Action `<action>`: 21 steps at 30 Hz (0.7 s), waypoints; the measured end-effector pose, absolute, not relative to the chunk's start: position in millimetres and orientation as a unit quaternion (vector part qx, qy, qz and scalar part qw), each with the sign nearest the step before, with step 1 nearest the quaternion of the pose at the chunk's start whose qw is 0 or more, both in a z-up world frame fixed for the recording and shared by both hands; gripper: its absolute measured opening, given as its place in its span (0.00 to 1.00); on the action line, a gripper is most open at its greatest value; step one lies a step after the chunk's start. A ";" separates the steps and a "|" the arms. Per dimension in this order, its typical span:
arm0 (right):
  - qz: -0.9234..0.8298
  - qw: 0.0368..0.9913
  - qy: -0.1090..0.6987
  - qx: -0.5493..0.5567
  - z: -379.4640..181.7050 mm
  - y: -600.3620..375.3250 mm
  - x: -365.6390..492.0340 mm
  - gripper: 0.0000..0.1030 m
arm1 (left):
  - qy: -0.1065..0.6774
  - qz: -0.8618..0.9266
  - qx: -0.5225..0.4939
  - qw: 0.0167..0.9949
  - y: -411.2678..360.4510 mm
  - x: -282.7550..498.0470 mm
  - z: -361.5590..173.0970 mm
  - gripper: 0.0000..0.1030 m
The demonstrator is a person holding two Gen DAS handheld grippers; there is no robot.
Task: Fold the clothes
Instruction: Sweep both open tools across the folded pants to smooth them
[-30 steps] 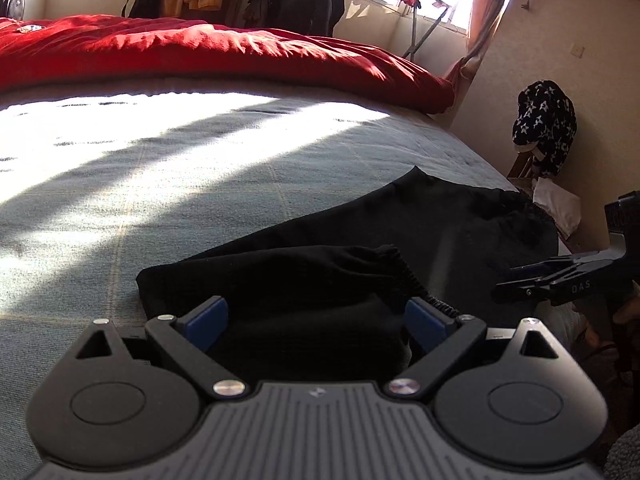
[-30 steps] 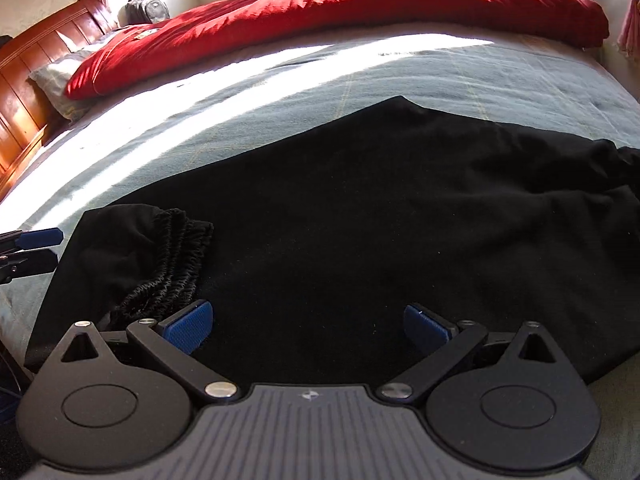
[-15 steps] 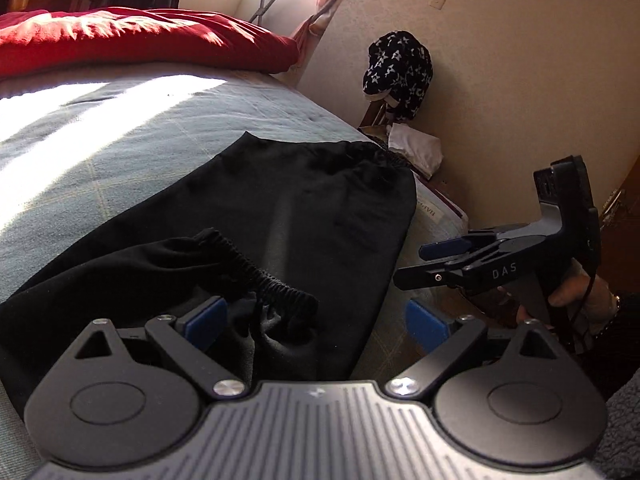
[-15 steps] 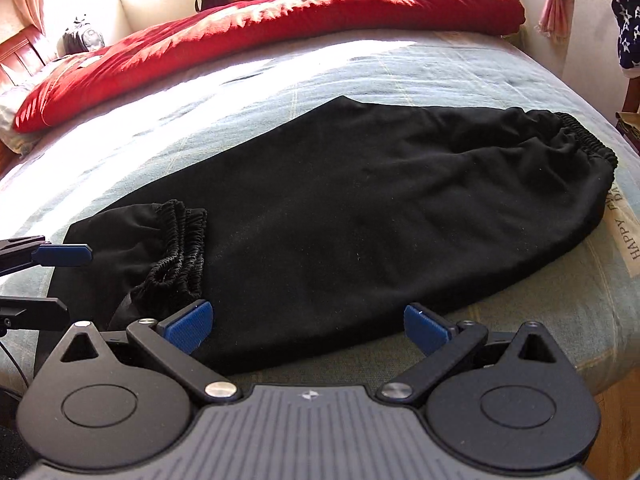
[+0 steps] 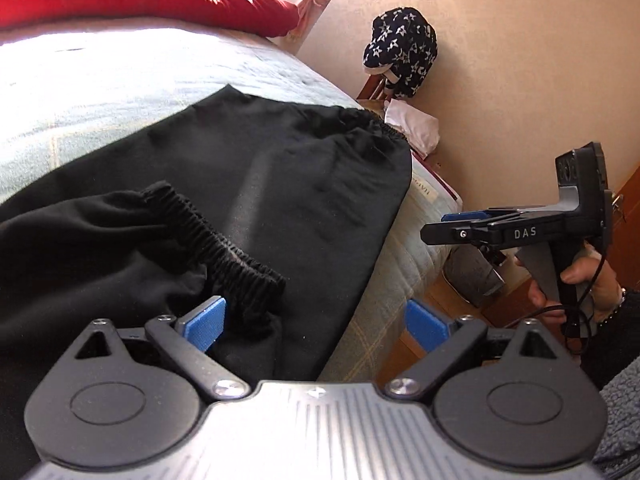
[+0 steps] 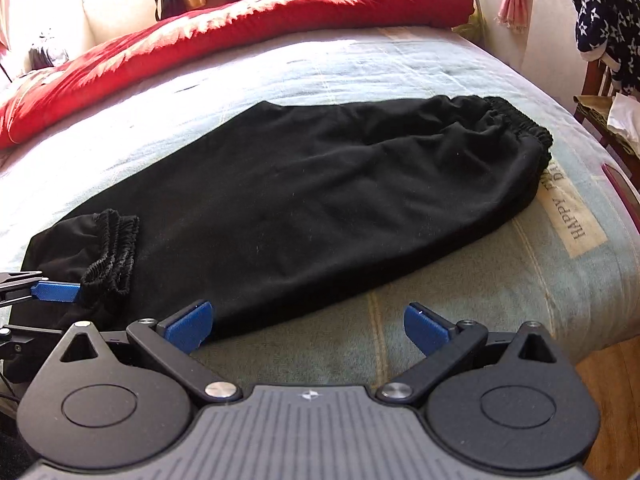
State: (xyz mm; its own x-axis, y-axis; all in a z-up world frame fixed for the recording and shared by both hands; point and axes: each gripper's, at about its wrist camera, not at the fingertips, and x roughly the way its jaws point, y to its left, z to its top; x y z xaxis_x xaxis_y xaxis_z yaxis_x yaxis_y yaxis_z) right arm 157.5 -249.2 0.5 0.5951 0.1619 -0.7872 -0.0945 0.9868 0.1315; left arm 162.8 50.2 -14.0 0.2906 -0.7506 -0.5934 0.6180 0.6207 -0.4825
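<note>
Over the last second both cameras have drawn back toward the near bed edge; the whole black elastic-cuffed fabric trousers (image 6: 320, 200) now show, lying flat across the pale blue quilted bed cover (image 6: 360, 68), so the next fold is probably pending. The left gripper (image 5: 316, 320) is spread wide, its left pad (image 5: 206, 320) beside the cuff; the right gripper (image 6: 308, 326) is spread, holding nothing.

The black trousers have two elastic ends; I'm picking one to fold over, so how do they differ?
The wide elastic waistband lies spread at the far end of the black trousers, near the bed's corner. The narrow elastic cuff lies bunched on top of the fabric at the near end, beside the left tongs. Both are black ribbed elastic, and neither is gripped.
</note>
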 end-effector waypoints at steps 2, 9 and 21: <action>0.097 0.899 0.426 0.034 3.1 -258.8 175.1 1.00 | 0.397 -0.397 -0.081 0.824 53.8 159.3 -1.2 0.93; 0.188 0.881 0.430 0.056 -23.1 -293.4 241.6 1.00 | 0.393 -0.252 -0.104 0.878 52.3 147.5 13.1 0.93; 0.238 0.896 0.369 -0.062 -70.4 -294.2 213.0 1.00 | 0.431 -0.170 -0.085 0.882 5.2 156.9 -0.2 0.93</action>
State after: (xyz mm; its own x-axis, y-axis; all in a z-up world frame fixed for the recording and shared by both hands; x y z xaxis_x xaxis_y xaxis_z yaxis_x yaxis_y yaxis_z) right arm 213.0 -294.2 -70.4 0.6144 0.3811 -0.6909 -0.4722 0.8791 0.0650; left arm 156.9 5.2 -0.2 0.5699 -0.3733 -0.7321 0.2268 0.9277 -0.2965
